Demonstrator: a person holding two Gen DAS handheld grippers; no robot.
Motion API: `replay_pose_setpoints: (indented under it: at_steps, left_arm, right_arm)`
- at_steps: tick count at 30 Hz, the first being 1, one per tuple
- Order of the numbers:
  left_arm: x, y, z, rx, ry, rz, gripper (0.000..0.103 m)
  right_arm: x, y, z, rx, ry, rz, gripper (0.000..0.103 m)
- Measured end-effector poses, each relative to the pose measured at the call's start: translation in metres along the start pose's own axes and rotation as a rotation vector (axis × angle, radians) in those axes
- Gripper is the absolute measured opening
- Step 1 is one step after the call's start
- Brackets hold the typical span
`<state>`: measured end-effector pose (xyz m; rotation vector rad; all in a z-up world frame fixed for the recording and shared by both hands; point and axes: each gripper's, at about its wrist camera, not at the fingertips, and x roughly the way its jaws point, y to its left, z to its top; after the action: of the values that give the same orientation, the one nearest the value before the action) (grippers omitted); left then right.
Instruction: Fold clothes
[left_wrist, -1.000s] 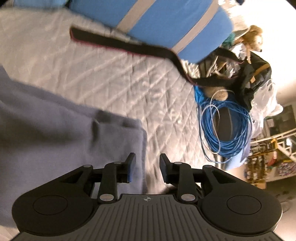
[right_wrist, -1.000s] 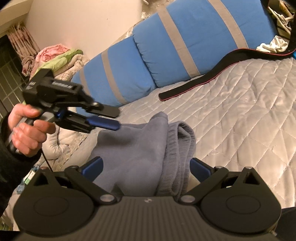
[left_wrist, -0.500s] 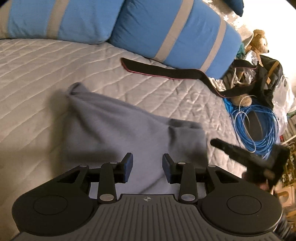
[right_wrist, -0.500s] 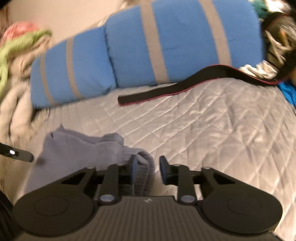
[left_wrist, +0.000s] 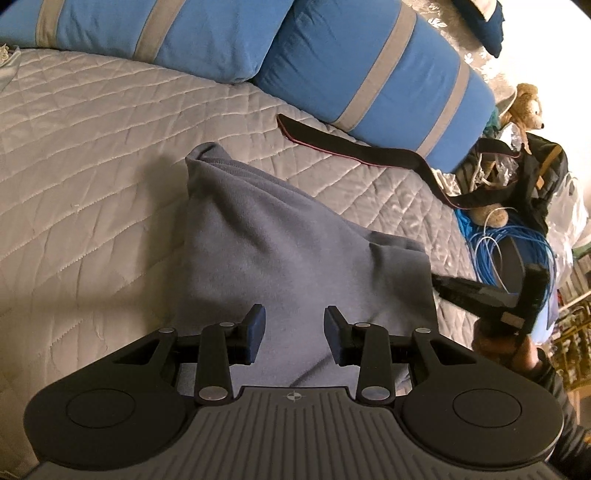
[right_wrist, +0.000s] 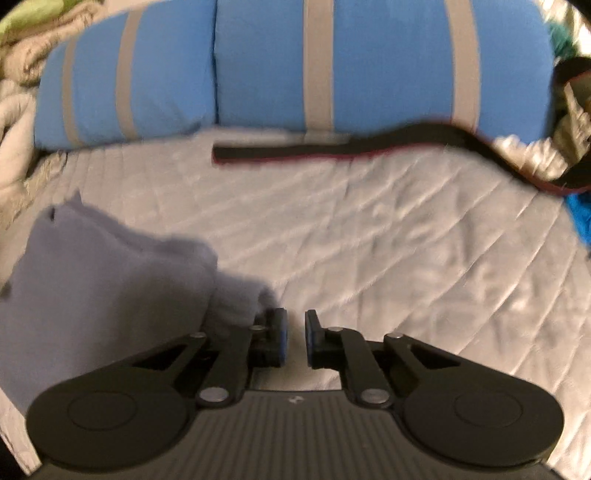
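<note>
we hold left gripper (left_wrist: 294, 334) over grey garment (left_wrist: 280, 251), jaws apart, nothing in them | right gripper (right_wrist: 295, 341) just beside garment's right edge, jaws narrowly apart, gripping nothing | garment bunched on quilted bedspread (left_wrist: 92, 147) | black strap (left_wrist: 351, 149) lies beyond it, touching blue pillows (left_wrist: 369, 74) | blue cable coil (left_wrist: 513, 251) off bed edge

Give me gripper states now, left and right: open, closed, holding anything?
Left gripper: open, empty, over the grey-blue garment.
Right gripper: fingers nearly closed, narrow gap, nothing between them, garment beside it.
</note>
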<state>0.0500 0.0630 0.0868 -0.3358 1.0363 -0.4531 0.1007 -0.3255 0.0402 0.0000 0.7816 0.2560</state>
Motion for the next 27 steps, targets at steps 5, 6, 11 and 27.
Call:
replay_pose_setpoints:
  at_steps: [5,6,11,27]
  left_arm:
    - [0.001,0.000,-0.003,0.005,0.003,-0.009,0.034]
    - [0.001,0.000,-0.004,0.005,0.003,-0.009,0.034]
    - [0.002,-0.001,-0.006,0.003,0.004,-0.017,0.034]
    - [-0.012,0.011,-0.006,-0.015,-0.024,0.010,0.034]
  right_arm:
    - [-0.025,0.012,0.008,-0.044,-0.073,0.048,0.008]
    - [-0.025,0.016,0.008,-0.059,-0.064,0.060,0.007]
    - [0.001,0.027,0.004,-0.118,0.039,0.068,0.004]
    - [-0.026,-0.011,0.012,0.159,0.012,0.309,0.050]
